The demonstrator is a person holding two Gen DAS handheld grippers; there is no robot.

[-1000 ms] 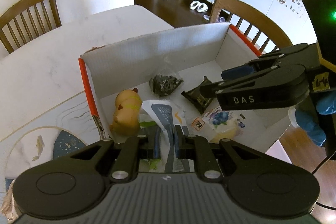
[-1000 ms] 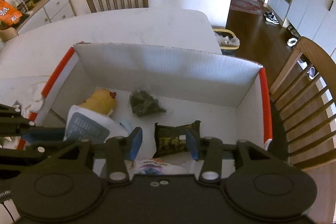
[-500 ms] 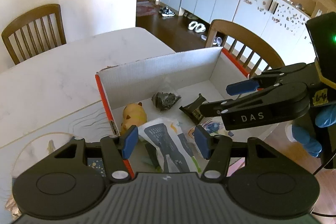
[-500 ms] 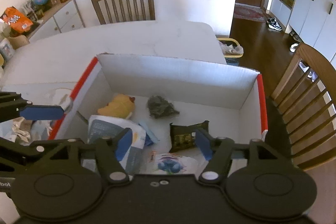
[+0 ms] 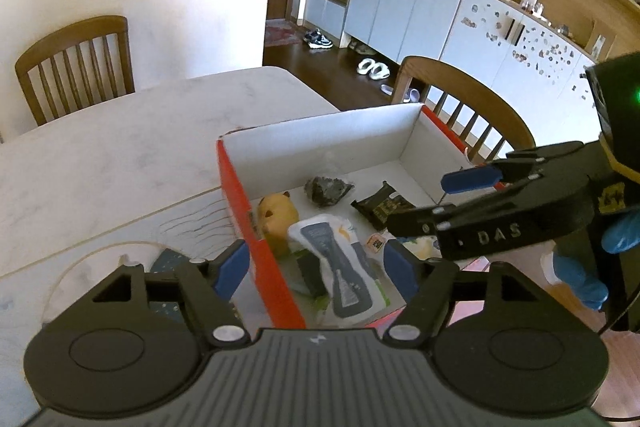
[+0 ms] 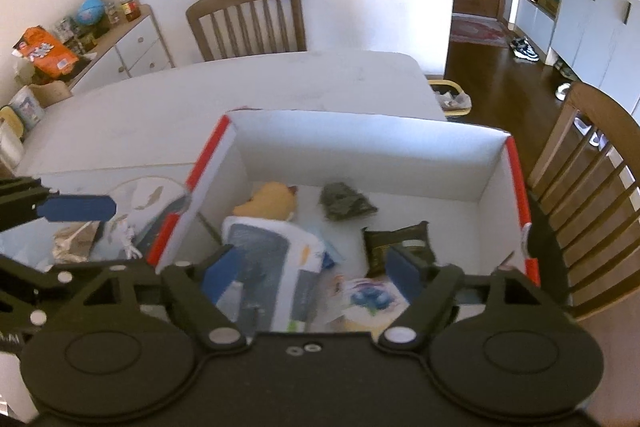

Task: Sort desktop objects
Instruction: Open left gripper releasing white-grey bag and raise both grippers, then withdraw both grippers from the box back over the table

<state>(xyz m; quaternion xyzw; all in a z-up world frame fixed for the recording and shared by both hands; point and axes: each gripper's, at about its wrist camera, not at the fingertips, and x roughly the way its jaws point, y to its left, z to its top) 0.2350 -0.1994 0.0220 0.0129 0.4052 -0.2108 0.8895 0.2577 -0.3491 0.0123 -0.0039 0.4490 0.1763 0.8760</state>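
Note:
A white cardboard box (image 5: 240, 195) with red edges stands on the table. Inside lie a yellow toy (image 5: 276, 221), a crumpled dark packet (image 5: 328, 189), a black-green packet (image 5: 380, 205), a white and blue pouch (image 5: 340, 267) and a blue-flower packet (image 6: 368, 297). My left gripper (image 5: 316, 267) hovers above the box's left wall, jaws opening, nothing pressed between them. My right gripper (image 6: 312, 273) hangs over the box's near side, jaws also opening and empty; the pouch (image 6: 272, 259) lies below it. The right gripper (image 5: 436, 199) also shows in the left wrist view.
A placemat with a fish print (image 6: 148, 197) and crumpled foil (image 6: 76, 241) lie left of the box. Wooden chairs stand at the far side (image 6: 248, 19) and the right (image 6: 592, 195). A sideboard (image 6: 120, 55) with clutter is far left. The table edge runs just right of the box.
The left jaws let go of the white and blue pouch, which now lies in the box. Both grippers spread their jaws wide and rose back away from the box.

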